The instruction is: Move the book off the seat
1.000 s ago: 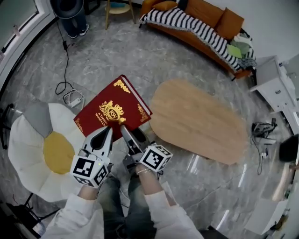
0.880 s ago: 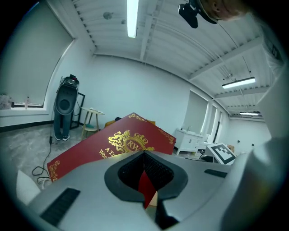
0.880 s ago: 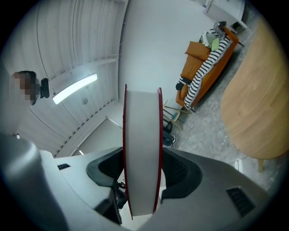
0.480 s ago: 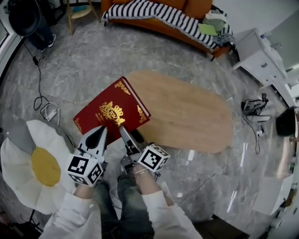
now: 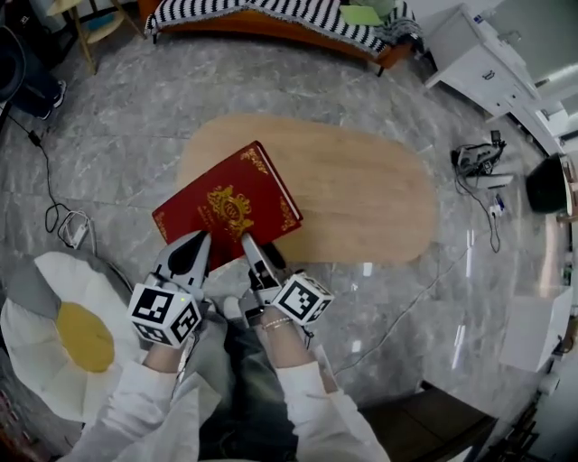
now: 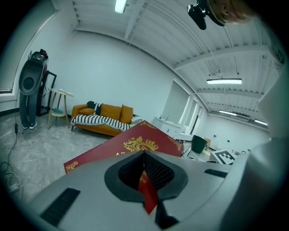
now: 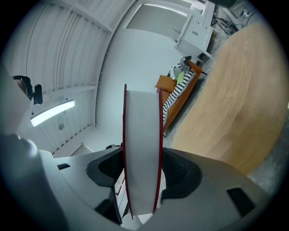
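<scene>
A dark red hardcover book (image 5: 230, 209) with gold ornaments is held tilted above the near left end of the oval wooden table (image 5: 361, 194). My left gripper (image 5: 192, 242) is shut on its near left corner. My right gripper (image 5: 248, 244) is shut on its near edge. In the left gripper view the red cover (image 6: 135, 144) is pinched between the dark pads of the left gripper (image 6: 145, 180). In the right gripper view the white page block (image 7: 142, 144) stands clamped in the right gripper (image 7: 142, 180). The flower-shaped seat (image 5: 54, 271), white with a yellow centre, lies at lower left, apart from the book.
An orange sofa with a striped blanket (image 5: 271, 18) runs along the far wall, with a small stool (image 5: 86, 27) to its left. White cabinets (image 5: 479, 54) stand at upper right. Cables and a power strip (image 5: 77, 233) lie on the marble floor left of the table.
Both grippers have carried the book away from the seat to the right and forward, lowering it slightly; it now hangs over the table's near left end. Both grips are unchanged.
</scene>
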Demonstrator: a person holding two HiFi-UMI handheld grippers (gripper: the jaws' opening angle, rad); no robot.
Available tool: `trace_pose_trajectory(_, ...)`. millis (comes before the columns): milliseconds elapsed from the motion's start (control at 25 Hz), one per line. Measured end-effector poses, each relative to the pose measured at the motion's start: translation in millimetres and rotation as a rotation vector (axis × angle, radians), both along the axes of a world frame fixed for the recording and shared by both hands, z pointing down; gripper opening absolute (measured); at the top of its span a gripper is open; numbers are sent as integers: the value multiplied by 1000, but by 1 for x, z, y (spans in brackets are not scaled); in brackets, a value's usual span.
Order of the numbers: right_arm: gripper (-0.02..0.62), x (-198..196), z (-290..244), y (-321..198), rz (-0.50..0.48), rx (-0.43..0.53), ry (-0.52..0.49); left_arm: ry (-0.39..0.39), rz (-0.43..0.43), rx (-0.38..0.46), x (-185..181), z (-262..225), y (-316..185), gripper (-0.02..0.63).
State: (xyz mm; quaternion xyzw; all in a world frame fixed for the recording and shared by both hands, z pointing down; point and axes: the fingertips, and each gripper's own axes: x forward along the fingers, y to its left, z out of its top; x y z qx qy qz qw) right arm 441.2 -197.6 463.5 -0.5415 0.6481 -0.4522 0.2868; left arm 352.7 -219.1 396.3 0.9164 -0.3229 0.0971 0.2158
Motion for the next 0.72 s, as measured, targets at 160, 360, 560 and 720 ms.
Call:
trace_pose_trajectory(160, 256, 16, 14, 7, 53, -15, -17, -10, 44, -25, 18, 12, -1, 5)
trace_pose_trajectory(360, 255, 29, 30, 13, 116, -43, -53, -52, 102, -48, 32, 26, 1, 5)
trace_pose_trajectory(560, 255, 42, 48, 14, 175, -34, -82, -82, 150, -53, 46, 45, 3, 5)
trace_pose_trajectory(720, 255, 55, 77, 14, 226, -63, -85, -86, 176, -71, 54, 67, 1, 5)
